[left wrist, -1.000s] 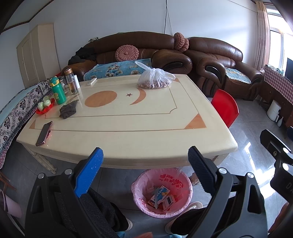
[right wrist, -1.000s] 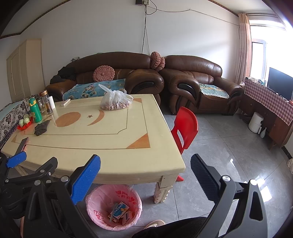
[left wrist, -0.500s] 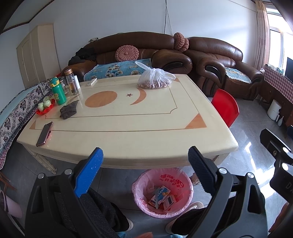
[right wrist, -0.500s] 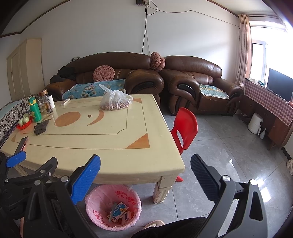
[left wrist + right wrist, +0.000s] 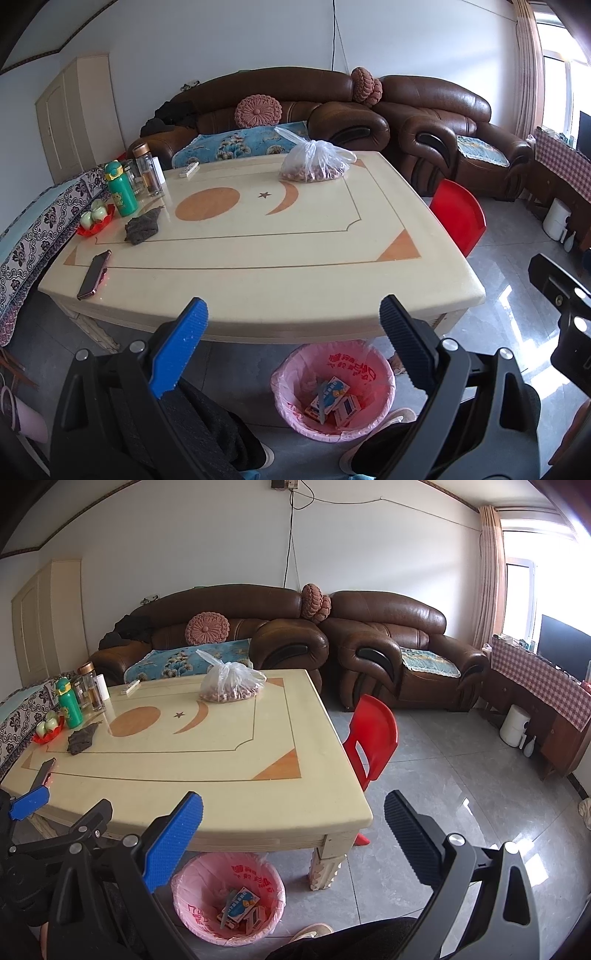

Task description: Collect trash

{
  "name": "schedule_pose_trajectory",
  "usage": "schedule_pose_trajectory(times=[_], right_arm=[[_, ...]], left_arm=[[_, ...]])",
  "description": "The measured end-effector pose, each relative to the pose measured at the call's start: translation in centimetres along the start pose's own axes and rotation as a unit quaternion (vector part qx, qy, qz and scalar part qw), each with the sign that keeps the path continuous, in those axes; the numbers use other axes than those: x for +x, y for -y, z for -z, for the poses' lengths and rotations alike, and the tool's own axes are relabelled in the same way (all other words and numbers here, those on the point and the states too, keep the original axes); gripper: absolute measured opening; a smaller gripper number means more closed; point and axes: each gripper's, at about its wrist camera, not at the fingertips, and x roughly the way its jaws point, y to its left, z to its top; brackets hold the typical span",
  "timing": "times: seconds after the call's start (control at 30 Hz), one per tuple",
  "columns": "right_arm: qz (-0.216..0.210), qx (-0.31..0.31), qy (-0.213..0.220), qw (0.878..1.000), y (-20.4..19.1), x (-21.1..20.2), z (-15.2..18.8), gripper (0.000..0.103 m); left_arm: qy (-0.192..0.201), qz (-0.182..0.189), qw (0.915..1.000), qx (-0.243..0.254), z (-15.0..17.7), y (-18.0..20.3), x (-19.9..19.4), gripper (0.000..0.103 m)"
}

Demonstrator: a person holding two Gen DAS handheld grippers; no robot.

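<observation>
A bin lined with a pink bag (image 5: 332,391) (image 5: 229,897) stands on the floor under the table's near edge, with small cartons (image 5: 330,400) (image 5: 242,908) inside. My left gripper (image 5: 291,321) is open and empty, held above the bin before the cream table (image 5: 258,258). My right gripper (image 5: 293,812) is open and empty too, off the table's near right corner (image 5: 354,812). The left gripper's blue fingertip (image 5: 29,803) shows at the left edge of the right wrist view. A clear plastic bag of reddish bits (image 5: 314,164) (image 5: 229,686) lies at the table's far side.
On the table's left sit a phone (image 5: 94,273), a dark cloth (image 5: 142,229), a green bottle (image 5: 120,188), glass jars (image 5: 149,170) and a red dish (image 5: 94,223). A red plastic chair (image 5: 373,738) stands at the right side. Brown sofas (image 5: 388,646) line the back wall. A person's legs and shoes (image 5: 391,417) are beside the bin.
</observation>
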Motion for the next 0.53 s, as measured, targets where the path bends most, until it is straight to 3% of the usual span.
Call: schedule_pose_trajectory(times=[0.53], right_arm=[[-0.001,0.000,0.000,1.000,0.00,-0.03,-0.23,0.096]], left_arm=[[-0.010,0.008,0.9999,0.008,-0.21,-0.21,0.41,0.092]])
